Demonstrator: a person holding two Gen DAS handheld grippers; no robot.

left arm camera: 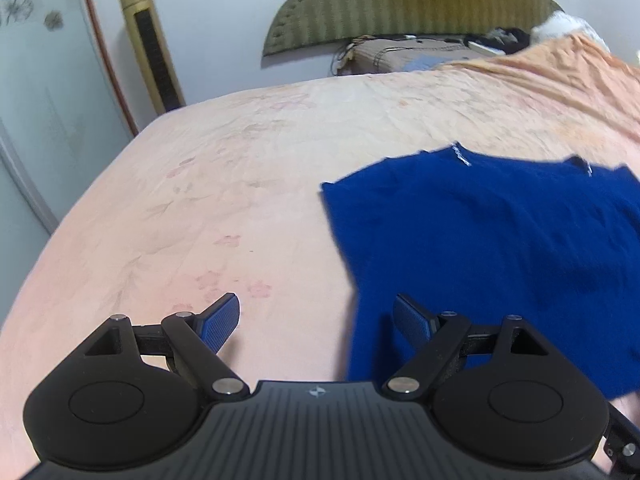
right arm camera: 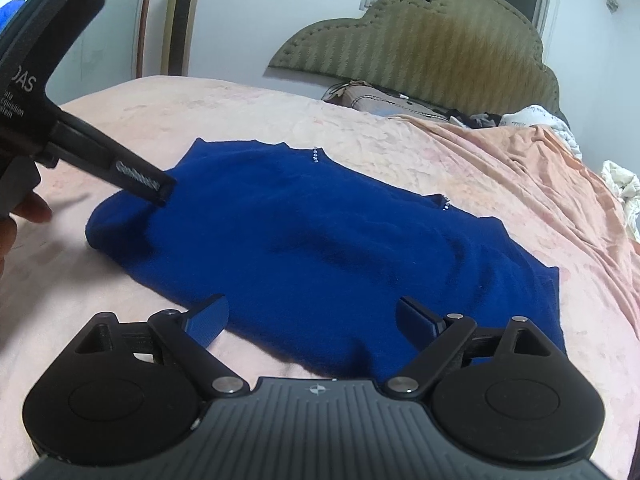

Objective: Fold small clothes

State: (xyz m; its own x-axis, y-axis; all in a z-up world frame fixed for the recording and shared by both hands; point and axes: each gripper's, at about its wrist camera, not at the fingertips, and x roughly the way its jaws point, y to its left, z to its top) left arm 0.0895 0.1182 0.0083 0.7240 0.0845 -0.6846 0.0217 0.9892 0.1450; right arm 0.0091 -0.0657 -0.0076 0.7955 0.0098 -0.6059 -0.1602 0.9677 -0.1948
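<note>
The blue garment (right arm camera: 320, 248) looks like soft, fuzzy matt knit cloth. The bed (left arm camera: 200, 200) wears a smooth, faintly creased pink sheet. The headboard (right arm camera: 420, 48) is padded, stitched olive fabric. Each hand-held gripper (right arm camera: 312, 318) is matt black plastic with metal pins and ribbed blue pads (left arm camera: 220, 320).

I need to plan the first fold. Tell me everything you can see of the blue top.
The blue top is deep blue and fuzzy, like knit or fleece, with small sparkly trims at each side of the neckline. It lies spread nearly flat on the pink bedsheet, neckline toward the headboard, left edge rolled under. Neither the left gripper nor the right gripper holds it.
</note>
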